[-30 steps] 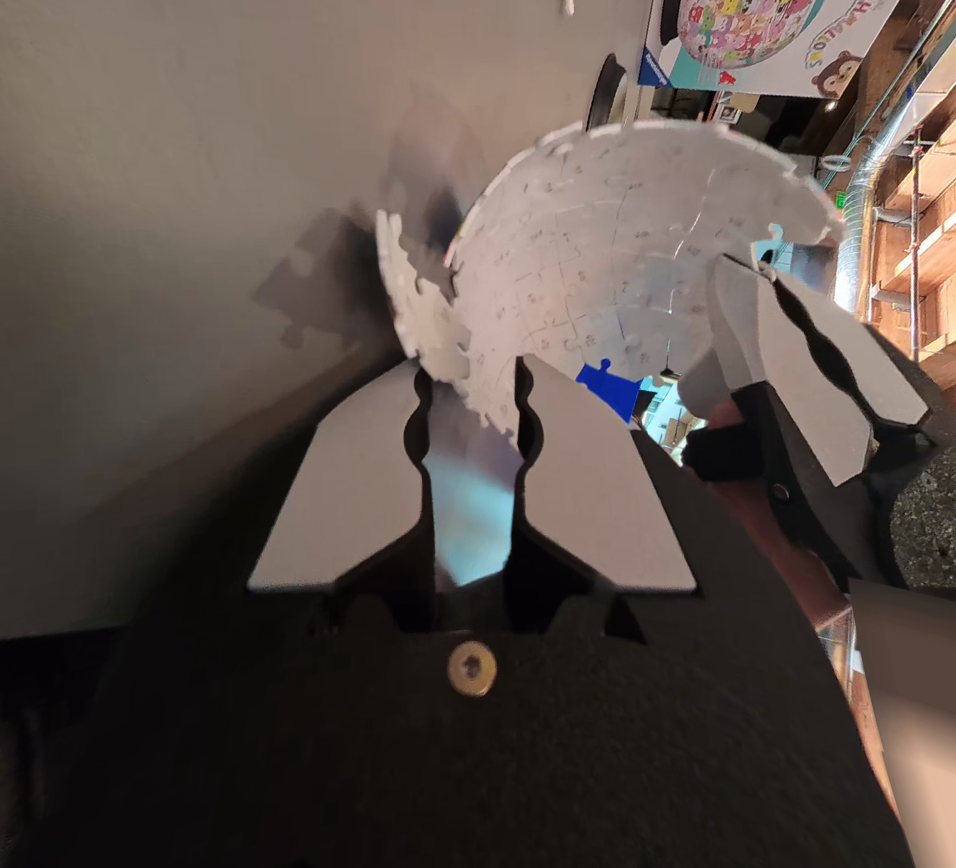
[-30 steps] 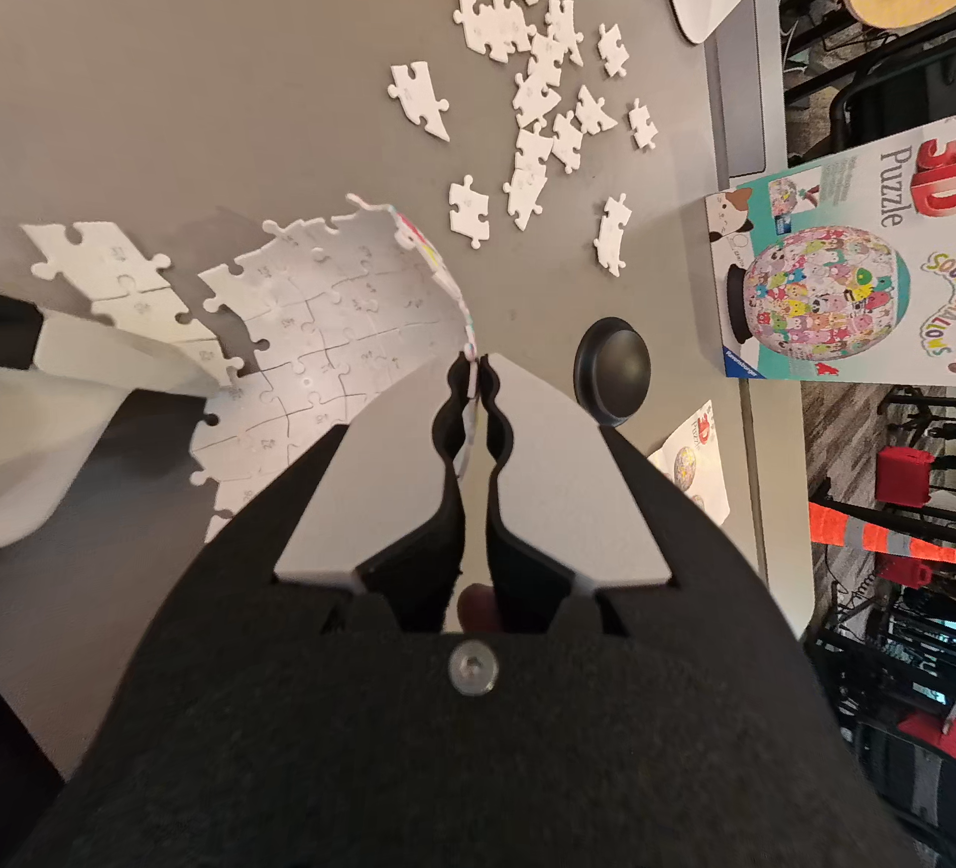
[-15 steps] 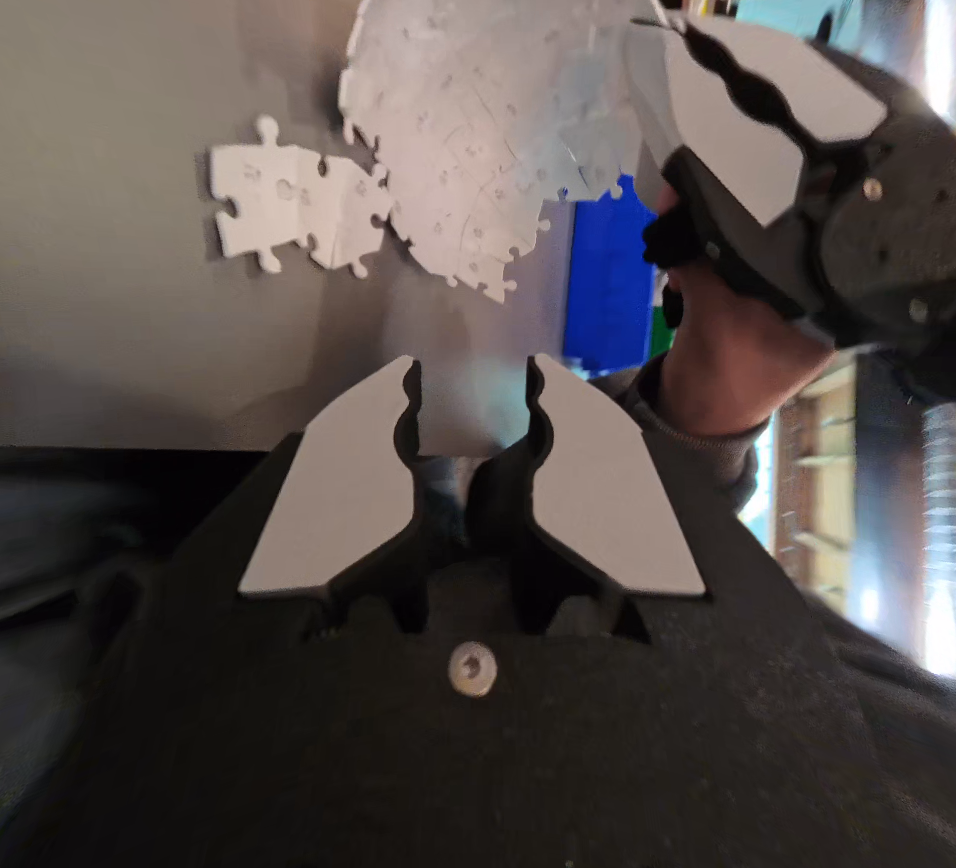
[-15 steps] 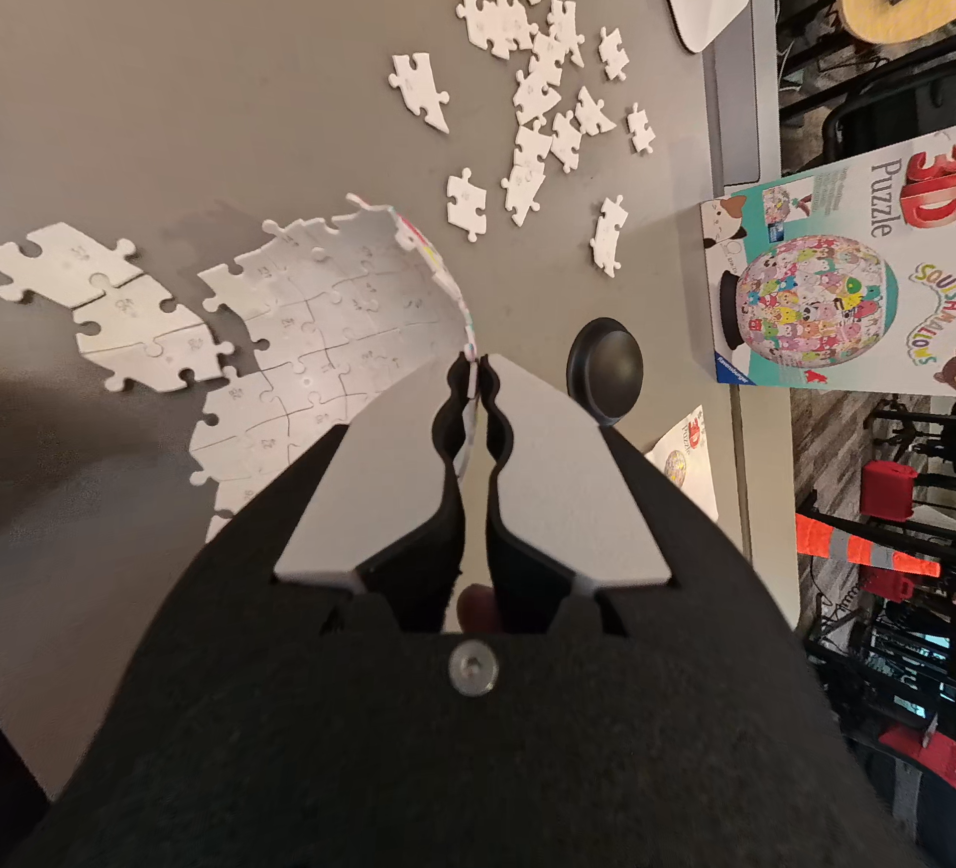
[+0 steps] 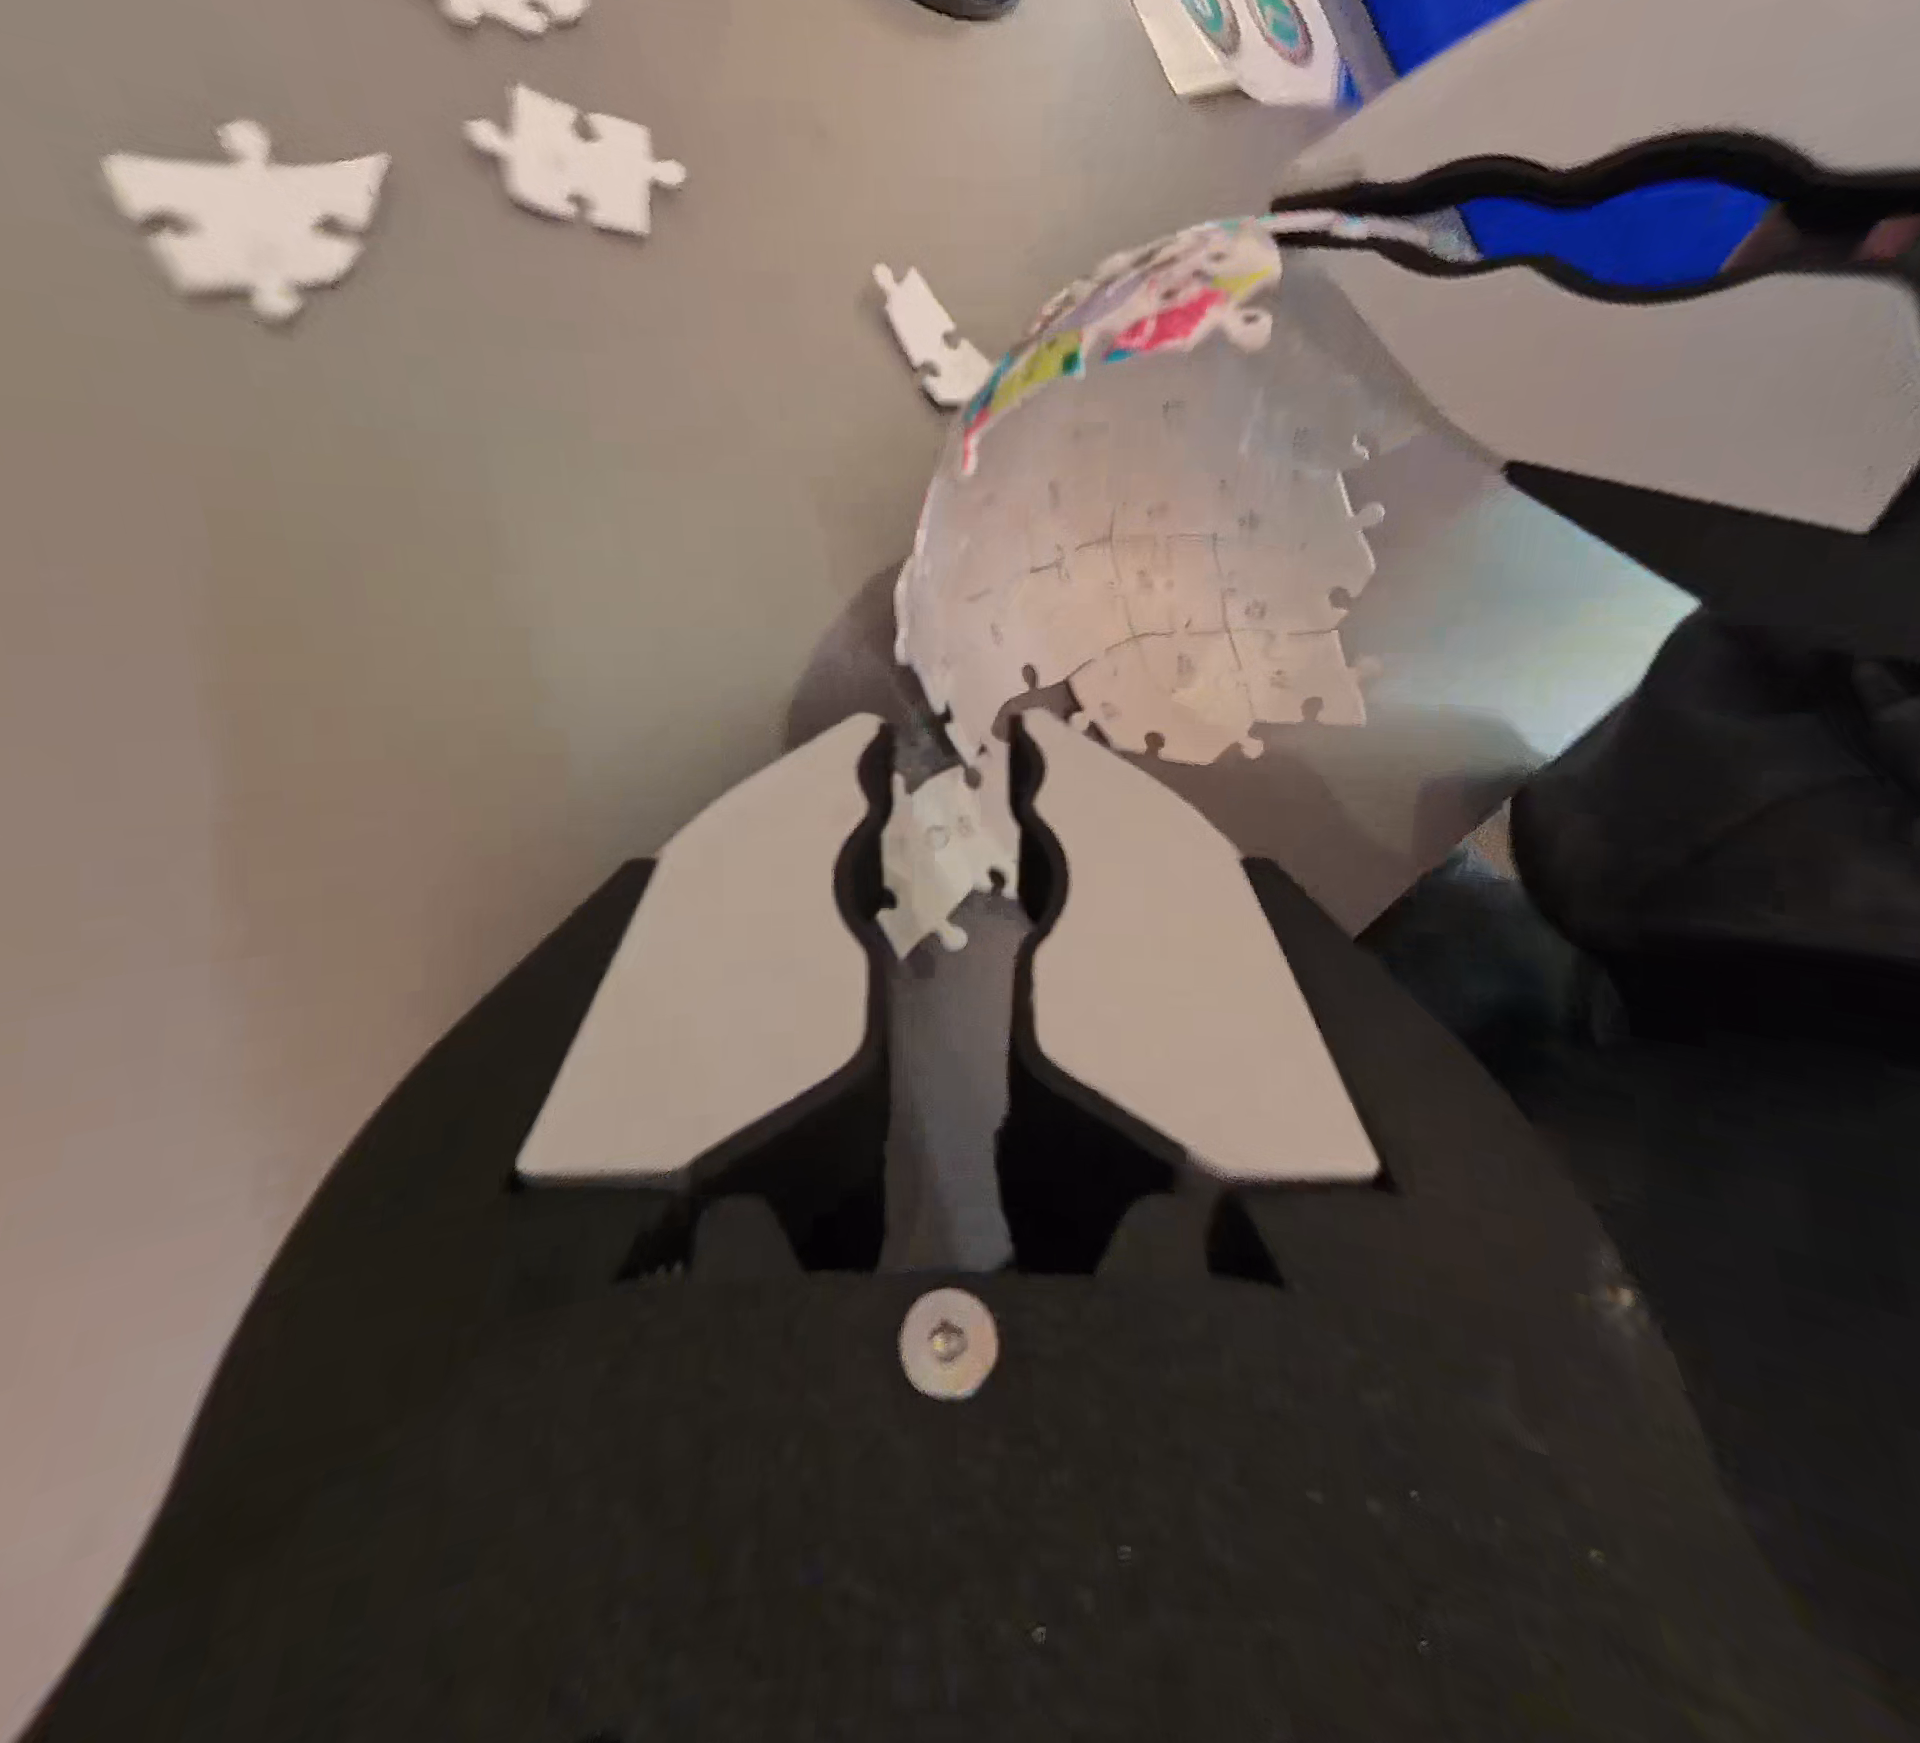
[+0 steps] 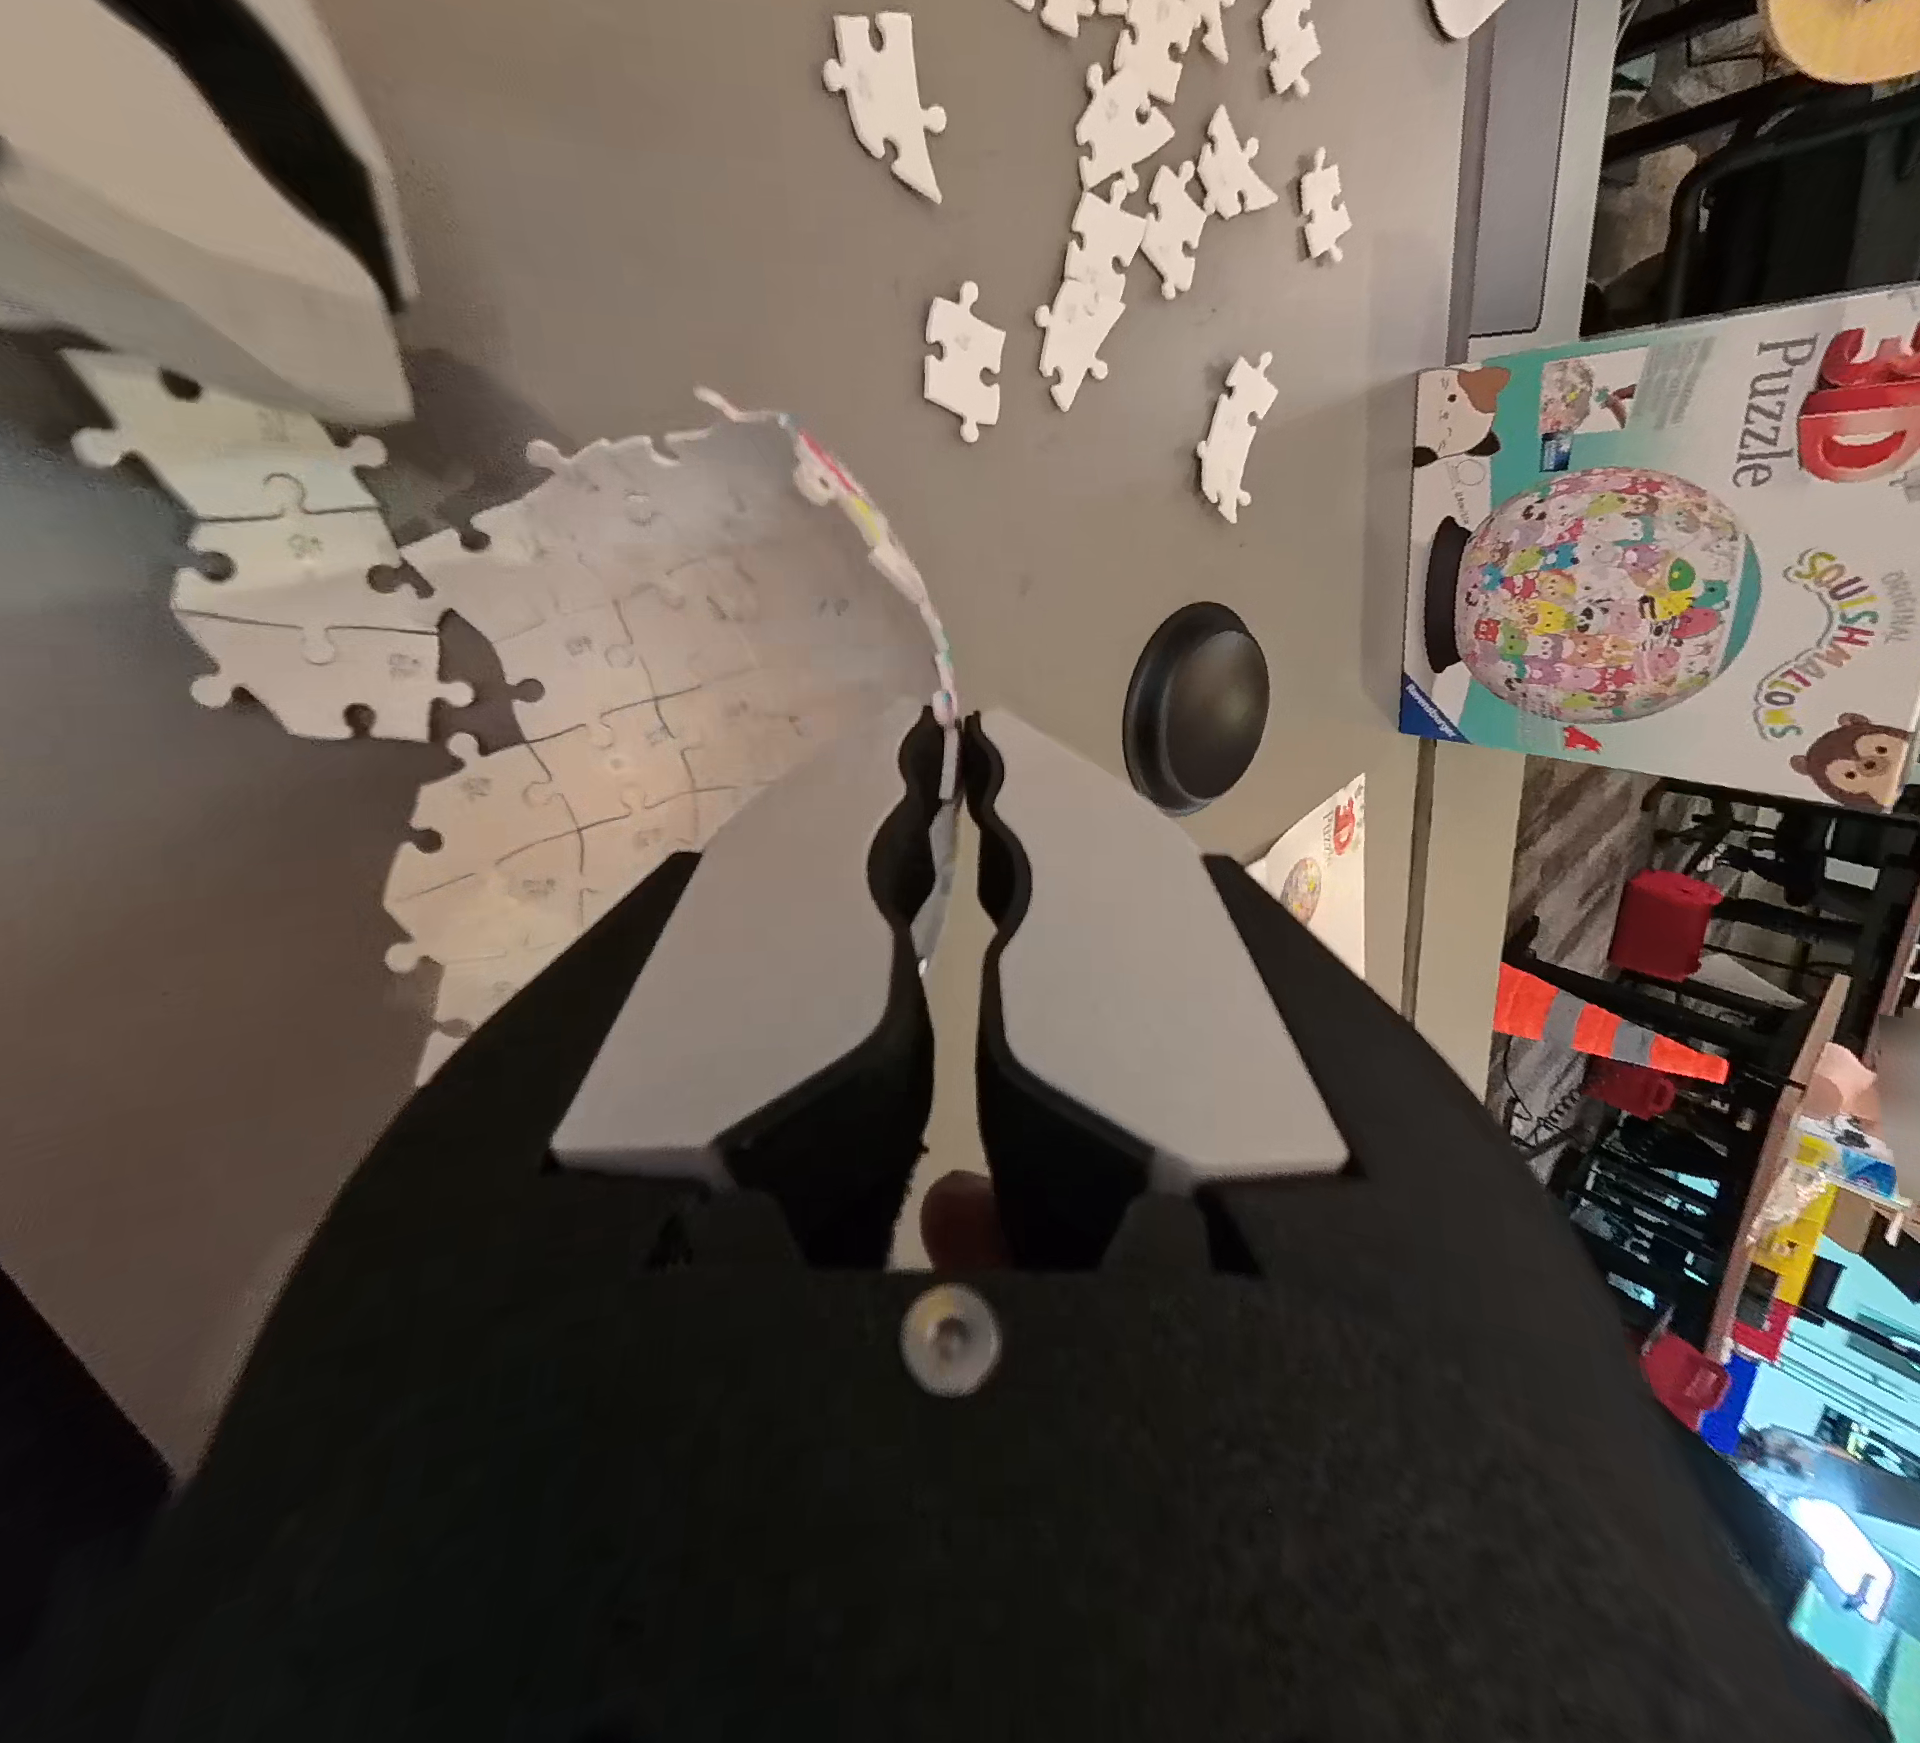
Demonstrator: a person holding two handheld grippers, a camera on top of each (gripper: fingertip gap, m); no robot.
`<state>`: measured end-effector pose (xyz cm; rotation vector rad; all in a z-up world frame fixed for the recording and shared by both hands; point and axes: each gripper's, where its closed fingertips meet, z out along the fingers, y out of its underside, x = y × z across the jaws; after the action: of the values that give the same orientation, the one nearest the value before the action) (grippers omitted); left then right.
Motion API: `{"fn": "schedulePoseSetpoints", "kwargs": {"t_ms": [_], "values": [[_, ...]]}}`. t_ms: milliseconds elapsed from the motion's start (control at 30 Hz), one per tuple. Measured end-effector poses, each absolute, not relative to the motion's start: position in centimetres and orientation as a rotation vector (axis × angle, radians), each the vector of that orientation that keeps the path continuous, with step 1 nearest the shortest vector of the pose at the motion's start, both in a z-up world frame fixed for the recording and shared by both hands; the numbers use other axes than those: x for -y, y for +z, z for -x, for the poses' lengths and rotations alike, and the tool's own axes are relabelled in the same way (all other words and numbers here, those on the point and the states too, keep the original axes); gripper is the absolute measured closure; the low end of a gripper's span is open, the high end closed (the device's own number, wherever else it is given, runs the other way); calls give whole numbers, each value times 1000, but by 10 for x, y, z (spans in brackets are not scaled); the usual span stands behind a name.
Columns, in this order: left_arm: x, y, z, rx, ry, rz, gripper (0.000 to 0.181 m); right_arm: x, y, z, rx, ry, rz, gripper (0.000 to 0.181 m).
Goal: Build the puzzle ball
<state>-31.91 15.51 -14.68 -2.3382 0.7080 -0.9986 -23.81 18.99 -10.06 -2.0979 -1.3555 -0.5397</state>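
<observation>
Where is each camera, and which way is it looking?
Left wrist view: sits on the left gripper, looking along its grey fingers at the curved white puzzle shell; the right gripper shows too.
Right wrist view: sits on the right gripper, looking down at the grey table, loose white puzzle pieces and the black round stand.
Both views show the puzzle shell.

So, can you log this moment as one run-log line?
right gripper: shut on curved puzzle shell rim, lifted | left gripper: open, strip of joined pieces between fingers at shell's lower edge | loose pieces on table
</observation>
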Motion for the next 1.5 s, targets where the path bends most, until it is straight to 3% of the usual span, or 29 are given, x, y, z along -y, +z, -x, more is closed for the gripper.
{"fn": "schedulePoseSetpoints", "kwargs": {"t_ms": [300,500,767,1100,1233,1500], "values": [[-171,-154,287,-1020,-1206,2267,133,-185,-93,233,1329,-576,2136,178],[-176,-149,278,-1141,-1212,2204,144,-187,-89,238,1349,-547,2117,178],[-180,-152,280,-1131,-1213,2192,176,-192,-85,243,1402,-543,2064,178],[-187,-155,284,-1097,-1127,2209,179,-198,-85,249,1426,-509,2016,178],[-191,-159,287,-1074,-1077,2230,179,-200,-81,252,1375,-410,2009,158],[-202,-159,295,-979,-1077,2254,179,-169,-50,239,1156,24,1984,146]]}}
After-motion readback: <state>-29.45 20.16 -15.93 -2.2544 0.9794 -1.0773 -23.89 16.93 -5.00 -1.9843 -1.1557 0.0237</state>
